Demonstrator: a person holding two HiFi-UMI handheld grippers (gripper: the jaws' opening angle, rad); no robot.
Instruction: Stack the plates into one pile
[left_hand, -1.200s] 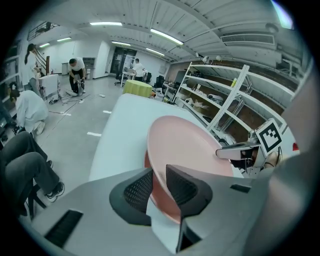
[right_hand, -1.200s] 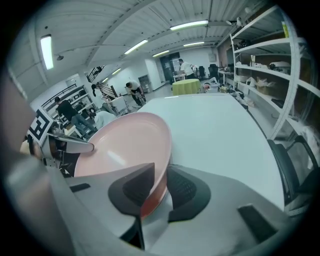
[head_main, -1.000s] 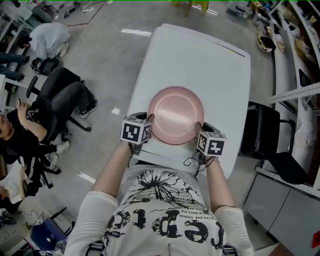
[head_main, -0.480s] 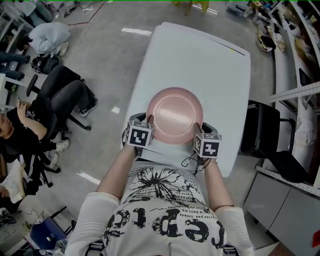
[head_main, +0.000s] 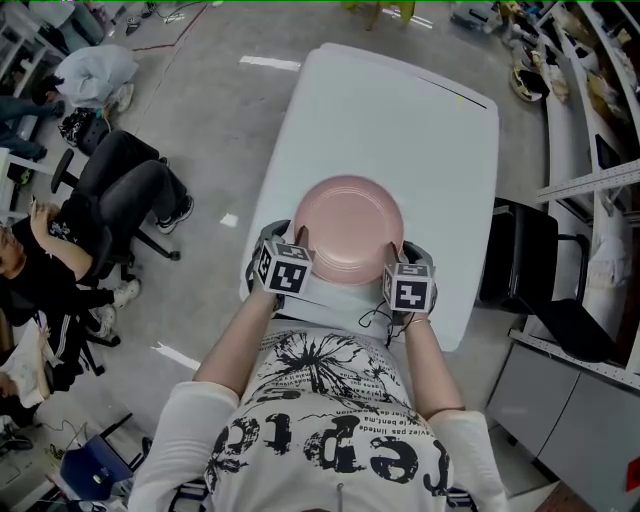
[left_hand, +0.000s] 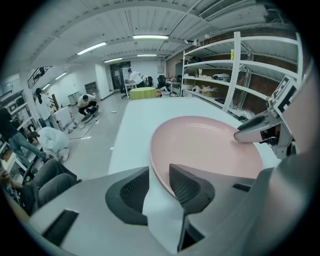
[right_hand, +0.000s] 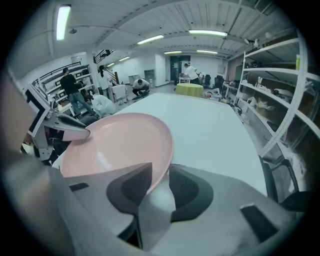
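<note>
A person's left gripper (head_main: 300, 240) sits at the near-left rim of a pink plate (head_main: 350, 228) on a white table (head_main: 400, 110). Its jaws have just been opening. In the left gripper view (left_hand: 159, 182) the rim (left_hand: 156, 170) runs between the two pads: the right-hand pad lies over the plate's upper face, while the left-hand pad stands off, with bare table showing in the gap. The jaws straddle the rim loosely and do not pinch it. From this gripper the plate (left_hand: 205, 145) spreads ahead and to the right.

Across the dish, the right gripper (head_main: 400, 252) mirrors this at the near-right rim. Its jaws have also just been opening. In the right gripper view (right_hand: 160, 184) the rim (right_hand: 167, 167) passes between the pads with slack on the outer side, and the plate (right_hand: 115, 145) spreads ahead and to the left.

Only this one pink disc is visible, and it appears to rest flat on the table. Whether others lie beneath it cannot be told. The plate is round, so no axis favours either hand, and both are equally near. Since each rim still threads a jaw gap, any next move probably starts with each gripper drawing back toward the person, away from the plate's centre, to clear the edge without dragging it.
</note>
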